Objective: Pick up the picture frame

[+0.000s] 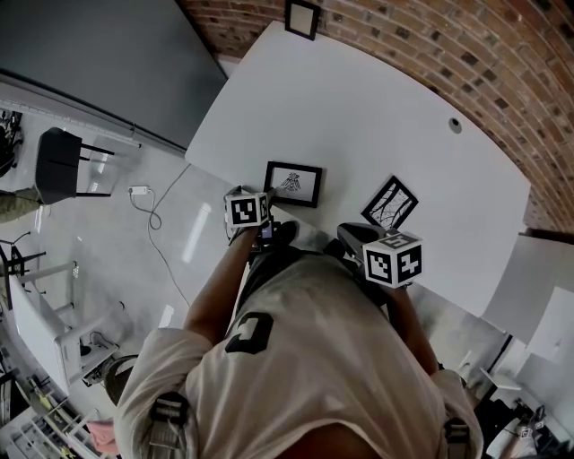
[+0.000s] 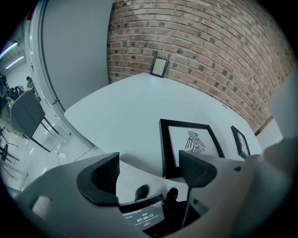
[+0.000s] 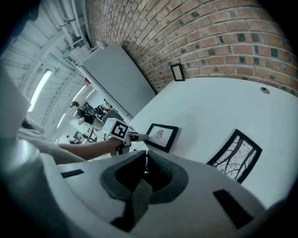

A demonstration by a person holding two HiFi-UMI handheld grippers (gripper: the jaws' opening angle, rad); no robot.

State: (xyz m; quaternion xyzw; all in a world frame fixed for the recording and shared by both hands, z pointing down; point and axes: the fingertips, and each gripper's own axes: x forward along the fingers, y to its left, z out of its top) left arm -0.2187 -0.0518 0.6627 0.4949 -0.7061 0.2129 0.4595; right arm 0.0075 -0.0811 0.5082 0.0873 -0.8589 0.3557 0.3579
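A black picture frame with a bird drawing point(image 1: 293, 183) point(image 2: 191, 142) point(image 3: 161, 136) lies flat near the front edge of the white table point(image 1: 377, 108). My left gripper point(image 1: 269, 195) point(image 2: 149, 169) is open just at that frame's near left corner; its right finger point(image 2: 198, 167) overlaps the frame's near edge, and the pads do not press on it. From the right gripper view, the left gripper point(image 3: 132, 136) reaches the frame's left side. My right gripper point(image 1: 348, 233) point(image 3: 143, 169) is shut on nothing, hovering at the table's front edge beside a second frame with a branch drawing point(image 1: 389, 203) point(image 3: 236, 155).
A third small frame point(image 1: 302, 18) point(image 2: 159, 66) leans on the brick wall at the table's far end. A round cable hole point(image 1: 455, 125) sits far right. On the floor to the left are a dark chair point(image 1: 58, 166) and a cable point(image 1: 148, 204).
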